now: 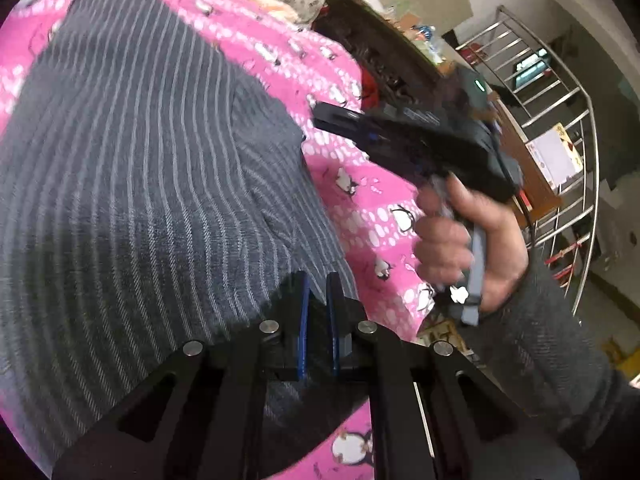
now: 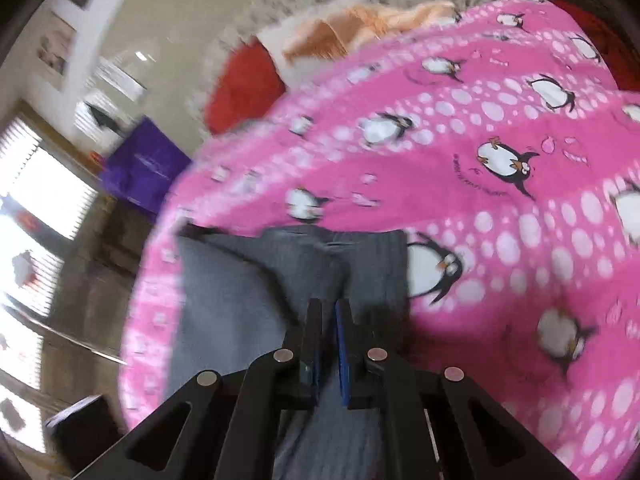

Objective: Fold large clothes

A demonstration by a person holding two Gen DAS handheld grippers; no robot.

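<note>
The soft grey pinstriped garment (image 1: 140, 168) lies on the pink penguin-print blanket (image 2: 500, 152); left gripper (image 1: 318, 300) and right gripper (image 2: 329, 320) each pinch its limp, light cloth; edges suit gripping.

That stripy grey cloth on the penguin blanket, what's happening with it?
A person is folding a grey striped garment spread on a pink penguin blanket. They hold a claw tool in each hand. The left claw is shut on the garment's edge, and the right claw is pinched shut on grey cloth too. The pictures are blurry, so the fold looks under way, not finished.
</note>
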